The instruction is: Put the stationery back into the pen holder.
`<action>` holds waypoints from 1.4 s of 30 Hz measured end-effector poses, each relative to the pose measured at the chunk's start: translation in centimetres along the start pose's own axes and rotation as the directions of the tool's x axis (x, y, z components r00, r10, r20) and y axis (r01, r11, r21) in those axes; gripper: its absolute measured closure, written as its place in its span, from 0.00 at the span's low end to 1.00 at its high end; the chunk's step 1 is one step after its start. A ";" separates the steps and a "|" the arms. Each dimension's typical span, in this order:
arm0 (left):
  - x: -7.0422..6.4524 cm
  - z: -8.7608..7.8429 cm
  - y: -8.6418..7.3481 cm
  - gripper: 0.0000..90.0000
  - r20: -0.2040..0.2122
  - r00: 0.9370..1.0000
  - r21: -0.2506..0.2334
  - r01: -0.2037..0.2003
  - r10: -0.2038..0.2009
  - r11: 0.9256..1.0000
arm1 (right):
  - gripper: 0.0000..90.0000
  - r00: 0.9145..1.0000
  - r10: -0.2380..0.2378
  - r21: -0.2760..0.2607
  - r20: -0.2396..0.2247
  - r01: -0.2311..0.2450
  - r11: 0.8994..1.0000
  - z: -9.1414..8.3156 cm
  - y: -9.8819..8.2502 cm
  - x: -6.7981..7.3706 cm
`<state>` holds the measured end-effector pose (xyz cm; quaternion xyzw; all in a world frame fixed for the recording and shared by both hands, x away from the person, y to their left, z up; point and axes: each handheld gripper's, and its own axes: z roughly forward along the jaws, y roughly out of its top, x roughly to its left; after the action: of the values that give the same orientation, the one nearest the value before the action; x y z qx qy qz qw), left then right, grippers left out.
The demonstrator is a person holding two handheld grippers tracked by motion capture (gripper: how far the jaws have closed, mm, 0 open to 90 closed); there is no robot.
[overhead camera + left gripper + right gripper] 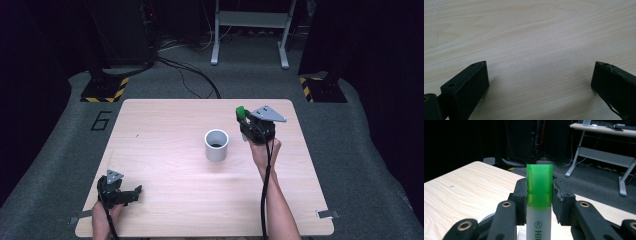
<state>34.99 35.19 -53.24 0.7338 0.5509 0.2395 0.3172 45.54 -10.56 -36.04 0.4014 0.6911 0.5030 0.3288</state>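
The right gripper [539,195] has its 2 jaws clamped on a green-capped highlighter [539,195], pads pressing the translucent cap and the top of the white barrel from either side. The marker runs lengthwise between the jaws, cap end past their tips, the printed barrel trailing back toward the gripper body. Gripping it near the cap, along the jaw axis, probably keeps the pen from swinging and lets the hand tip it end-first into something narrow.

In the high view the right gripper [243,120] is raised above the worktop [165,200], the green cap showing at its front, just beside and beyond the white cup [216,145]. The cup stands upright and open-mouthed near the worktop's middle, apart from the jaws. Judging by this, the step in hand is carrying the highlighter to the cup; the barrel end would need to be turned down over the rim before release.

The left gripper [131,194] rests low at the near corner, well apart from the cup. Its 2 jaws stand wide with bare wood between them [539,82], holding nothing, seemingly parked out of the way.
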 end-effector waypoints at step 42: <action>0.0 0.0 0.0 0.02 -0.002 1.000 -0.006 -0.002 0.002 1.000 | 0.74 0.981 0.013 0.027 -0.192 -0.008 1.000 7.8 -0.4 4.1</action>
<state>34.99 35.17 -53.28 0.7332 0.5498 0.2423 0.3185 50.26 -3.60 -38.75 0.3589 0.7239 0.5322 0.2528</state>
